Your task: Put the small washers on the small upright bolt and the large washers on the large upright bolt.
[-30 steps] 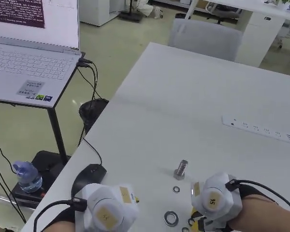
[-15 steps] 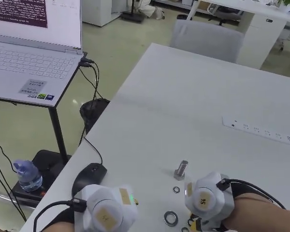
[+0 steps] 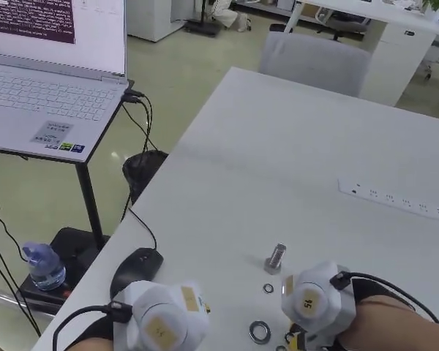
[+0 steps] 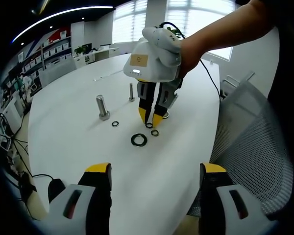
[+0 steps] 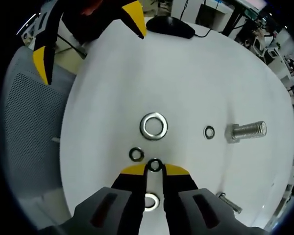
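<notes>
Right hand-held gripper (image 5: pixel 155 170) pinches a small dark ring washer (image 5: pixel 155 159); left hand-held gripper (image 4: pixel 152 169) gapes wide.

Office, laptop (image 3: pixel 44 102), desks (image 3: pixel 395 11), swivel chair (image 3: pixel 314 62)

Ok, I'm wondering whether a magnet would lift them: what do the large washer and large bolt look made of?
Large washer: bright silvery metal, likely plated steel, judging by its shiny rim. Large bolt: same silvery metal, light glinting along its threaded shank. Looks can't confirm steel.
</notes>
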Motion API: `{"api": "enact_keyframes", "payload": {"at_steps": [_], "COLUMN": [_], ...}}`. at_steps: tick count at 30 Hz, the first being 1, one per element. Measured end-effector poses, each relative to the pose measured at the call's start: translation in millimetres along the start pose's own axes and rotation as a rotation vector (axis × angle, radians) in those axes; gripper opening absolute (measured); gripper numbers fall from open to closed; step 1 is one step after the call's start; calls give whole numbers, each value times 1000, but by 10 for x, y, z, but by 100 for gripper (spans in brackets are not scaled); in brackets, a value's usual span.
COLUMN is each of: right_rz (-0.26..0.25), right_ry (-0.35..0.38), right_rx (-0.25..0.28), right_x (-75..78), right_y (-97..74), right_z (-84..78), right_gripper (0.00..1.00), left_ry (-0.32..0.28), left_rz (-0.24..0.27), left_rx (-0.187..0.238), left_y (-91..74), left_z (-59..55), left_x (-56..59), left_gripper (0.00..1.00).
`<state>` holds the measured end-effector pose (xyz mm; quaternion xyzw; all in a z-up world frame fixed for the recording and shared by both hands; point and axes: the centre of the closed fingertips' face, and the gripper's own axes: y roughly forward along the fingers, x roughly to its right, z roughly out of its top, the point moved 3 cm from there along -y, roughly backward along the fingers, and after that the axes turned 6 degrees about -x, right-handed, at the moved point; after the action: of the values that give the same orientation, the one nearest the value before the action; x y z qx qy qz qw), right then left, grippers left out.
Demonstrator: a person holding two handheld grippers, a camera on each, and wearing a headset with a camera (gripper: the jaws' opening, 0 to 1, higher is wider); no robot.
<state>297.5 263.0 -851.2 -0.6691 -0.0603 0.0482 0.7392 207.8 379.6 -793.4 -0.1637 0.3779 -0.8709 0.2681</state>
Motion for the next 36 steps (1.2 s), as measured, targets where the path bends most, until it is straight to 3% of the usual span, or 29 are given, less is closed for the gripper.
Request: {"api": "enact_keyframes", "payload": {"at_steps": [8, 17, 29, 36], "right_rz": [10, 2, -15, -29], "right_ry": [41, 78, 190, 206], "right_rx": [8, -4, -12, -41], "right_x": [33, 131, 307, 445], "right_y": [-49, -183, -486, -591], "right_z": [-43, -207, -624, -823], "right_gripper": [13, 13, 13, 13], "left_ry": [-1, 3, 15, 21], "left_rz": [2, 10, 9, 8], "left_rx": [-1, 5, -5, -10], "left_y": [-14, -20, -22, -18], "left_z": [2, 16, 14, 25], "left_x": [-15, -40, -73, -85], "left_gripper": [72, 73, 73, 75]}}
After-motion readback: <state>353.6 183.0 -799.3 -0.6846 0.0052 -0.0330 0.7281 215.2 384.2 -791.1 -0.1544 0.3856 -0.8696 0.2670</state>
